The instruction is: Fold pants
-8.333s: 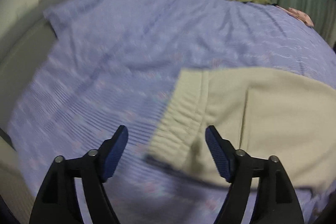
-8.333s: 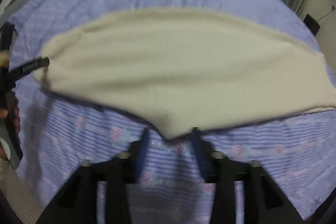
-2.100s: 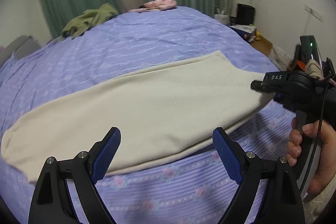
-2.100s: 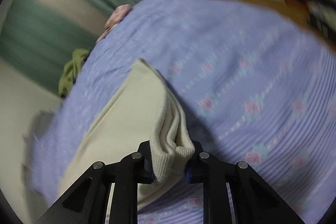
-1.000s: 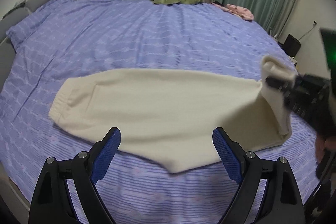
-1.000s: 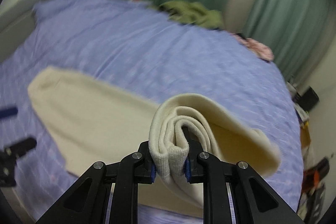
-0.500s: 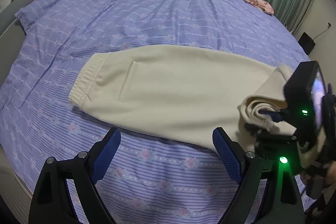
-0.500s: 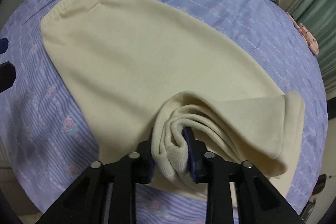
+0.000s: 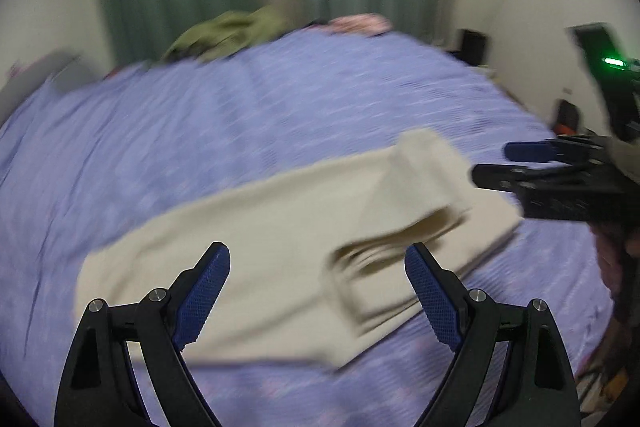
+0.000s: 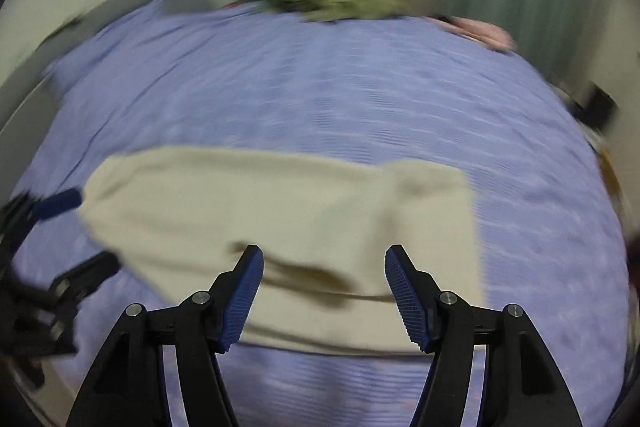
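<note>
Half a second ago the right gripper (image 10: 324, 291) was clamped on the rolled cuff end of the pants (image 10: 280, 211); its jaws have just been opening, and now they stand apart with nothing pressed between the blue pads — the cuff end has been let go and lies folded back on top of the rest of the garment. A second ago that end was in the air; now it rests on the cloth, a raised fold showing in the left wrist view.

The cream pants (image 9: 280, 247) lie on the purple striped bed (image 9: 240, 115), toward its near edge, long axis running across the bed from left to right. The waistband end is at the left, the doubled-over leg end at the right.

The left gripper (image 9: 316, 287) hangs wide open above the near side of the pants, holding nothing. In the left wrist view the right gripper (image 9: 496, 163) sits just beyond the folded end — apart from the cloth. Both views are blurred.
</note>
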{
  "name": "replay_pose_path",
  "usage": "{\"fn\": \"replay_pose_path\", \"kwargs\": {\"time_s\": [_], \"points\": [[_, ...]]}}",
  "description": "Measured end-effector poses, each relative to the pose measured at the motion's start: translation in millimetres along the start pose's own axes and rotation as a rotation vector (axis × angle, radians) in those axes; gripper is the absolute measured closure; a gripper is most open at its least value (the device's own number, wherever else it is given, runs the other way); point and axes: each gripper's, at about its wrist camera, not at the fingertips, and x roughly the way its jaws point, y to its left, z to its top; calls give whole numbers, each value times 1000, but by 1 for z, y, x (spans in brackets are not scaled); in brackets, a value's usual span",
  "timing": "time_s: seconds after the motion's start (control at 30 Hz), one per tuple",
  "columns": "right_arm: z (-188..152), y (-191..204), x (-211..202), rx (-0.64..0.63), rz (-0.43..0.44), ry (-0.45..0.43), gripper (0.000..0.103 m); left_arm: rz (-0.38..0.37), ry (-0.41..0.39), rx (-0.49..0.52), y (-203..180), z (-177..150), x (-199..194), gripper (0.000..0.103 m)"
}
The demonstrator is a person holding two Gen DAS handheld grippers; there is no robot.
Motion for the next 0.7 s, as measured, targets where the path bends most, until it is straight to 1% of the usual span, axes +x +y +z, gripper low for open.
{"fn": "replay_pose_path", "kwargs": {"time_s": [0.03, 0.1, 0.17, 0.23, 0.27, 0.33, 0.4, 0.53, 0.57, 0.6, 0.63, 0.67, 0.7], "points": [[-3, -20, 3, 39, -20, 14, 39, -20, -13, 33, -15, 6, 7, 13], [-7, -45, 11, 86, -37, 38, 40, -46, -22, 95, -42, 13, 23, 13], [-14, -64, 18, 103, -24, 47, 44, -71, -19, 150, -70, 16, 43, 13], [-17, -74, 32, 110, 0, 65, 55, -71, -12, 196, -88, 15, 60, 13], [-20, -78, 43, 128, 28, 79, 56, -67, -4, 216, -97, 15, 71, 14], [-22, -85, 65, 159, 89, 111, 58, -73, 24, 230, -106, 13, 90, 17], [-23, -84, 80, 155, 125, 133, 60, -73, 48, 227, -108, 12, 104, 24], [-25, -80, 107, 160, 188, 159, 62, -88, 79, 180, -100, 15, 129, 29], [-25, -81, 113, 171, 204, 167, 64, -89, 82, 173, -98, 15, 132, 33], [-24, -81, 121, 182, 220, 175, 71, -92, 89, 165, -95, 15, 136, 41], [-23, -82, 127, 199, 239, 192, 83, -110, 108, 149, -90, 15, 140, 49], [-23, -83, 130, 211, 253, 202, 87, -136, 130, 130, -87, 16, 143, 68], [-21, -83, 131, 220, 262, 204, 89, -160, 152, 106, -81, 17, 145, 84]]}}
